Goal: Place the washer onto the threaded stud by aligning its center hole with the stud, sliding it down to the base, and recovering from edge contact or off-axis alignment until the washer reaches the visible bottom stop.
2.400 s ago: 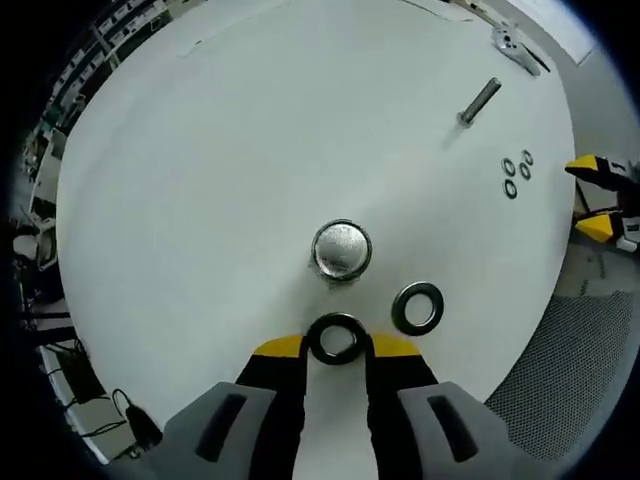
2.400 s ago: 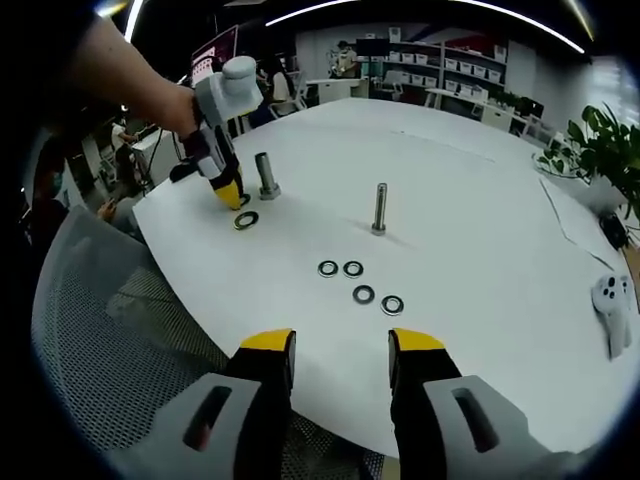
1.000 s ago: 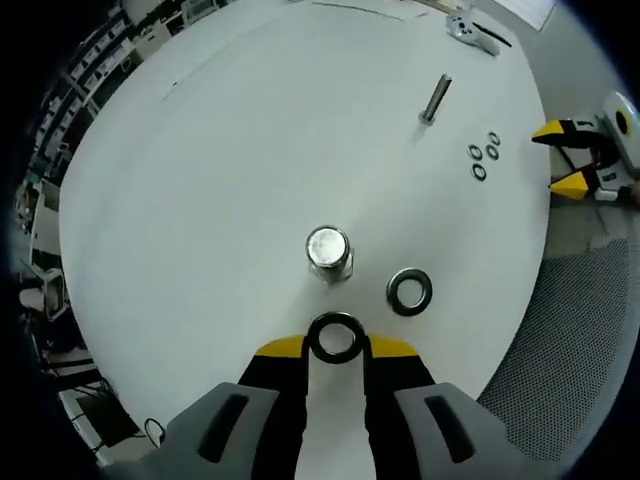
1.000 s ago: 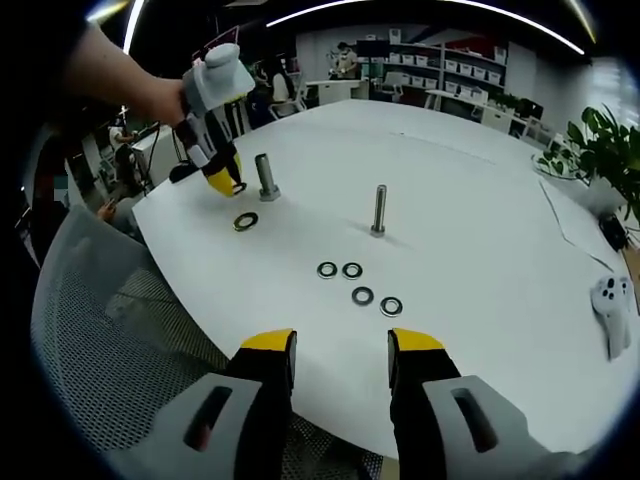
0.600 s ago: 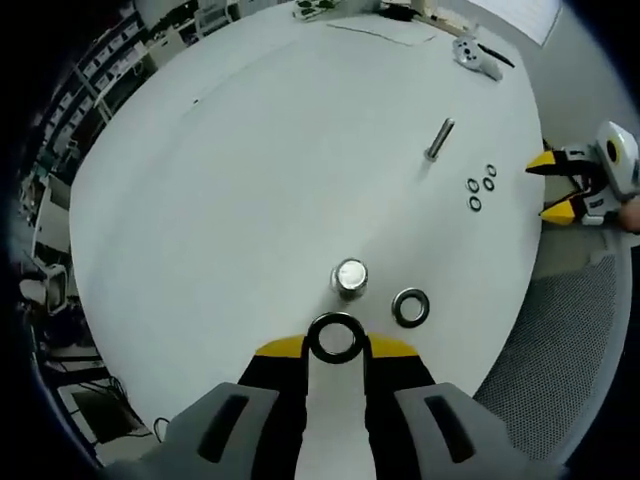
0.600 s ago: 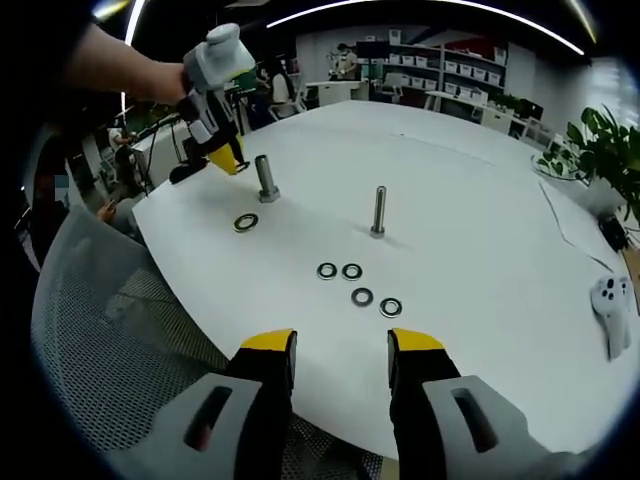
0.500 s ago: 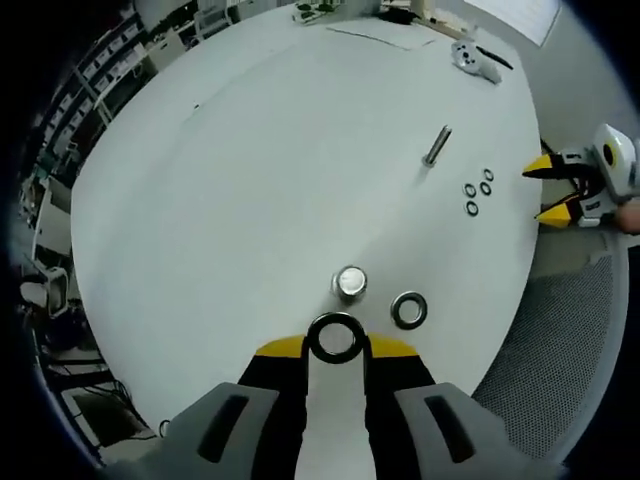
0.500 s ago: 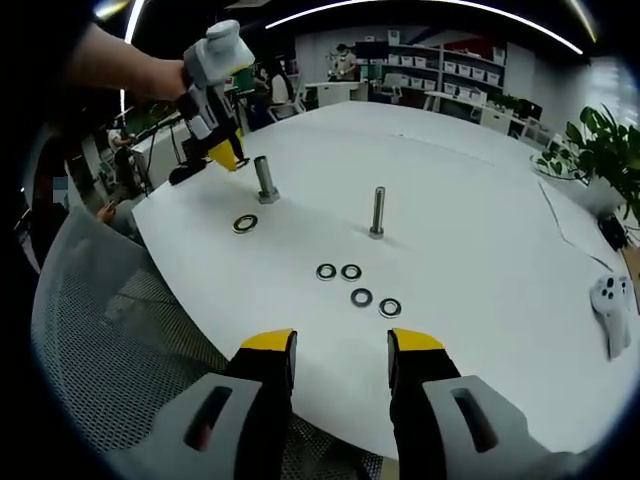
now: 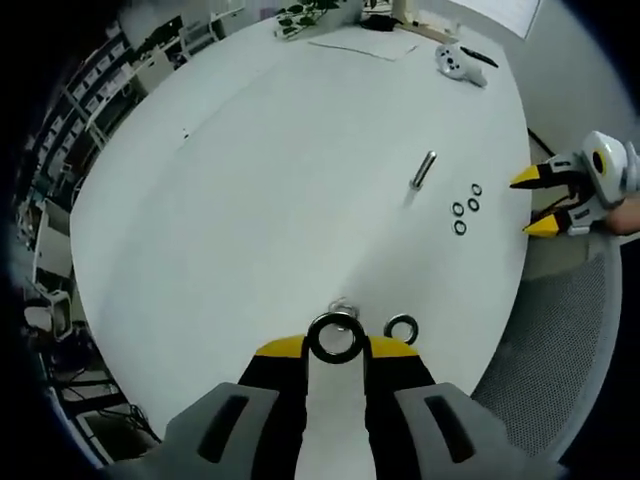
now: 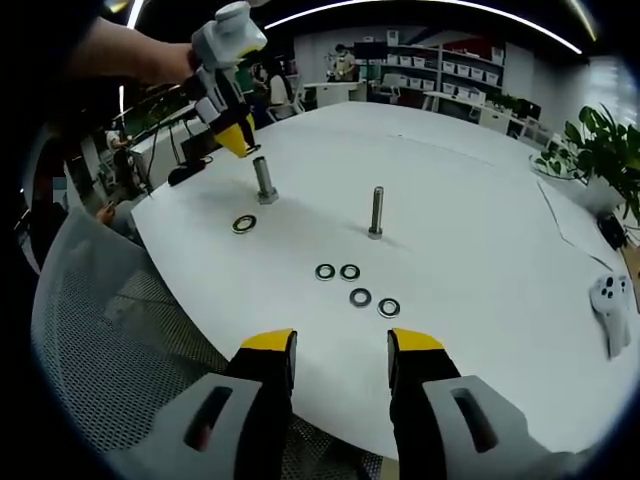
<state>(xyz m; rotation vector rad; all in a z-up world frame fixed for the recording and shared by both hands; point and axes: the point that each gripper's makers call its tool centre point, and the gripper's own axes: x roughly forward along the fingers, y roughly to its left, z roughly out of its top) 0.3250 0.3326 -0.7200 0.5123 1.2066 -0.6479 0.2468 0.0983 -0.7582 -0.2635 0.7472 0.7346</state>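
A dark steel washer is clamped edge-on between the yellow tips of my left gripper. The thick threaded stud stands upright on the white table, and its top peeks out just beyond the washer. In the right gripper view the left gripper hangs just above and left of the stud, held by a person's hand. My right gripper is open with nothing in it, over the table's near edge. It also shows at the far right of the left gripper view.
A second large washer lies flat near the stud's base. A thin bolt stands mid-table, with several small washers in front of it. A white controller lies at the right. A mesh chair sits by the table's edge.
My left gripper has risen from table height beside the stud to above its top, carrying the washer. The right gripper has stayed still.
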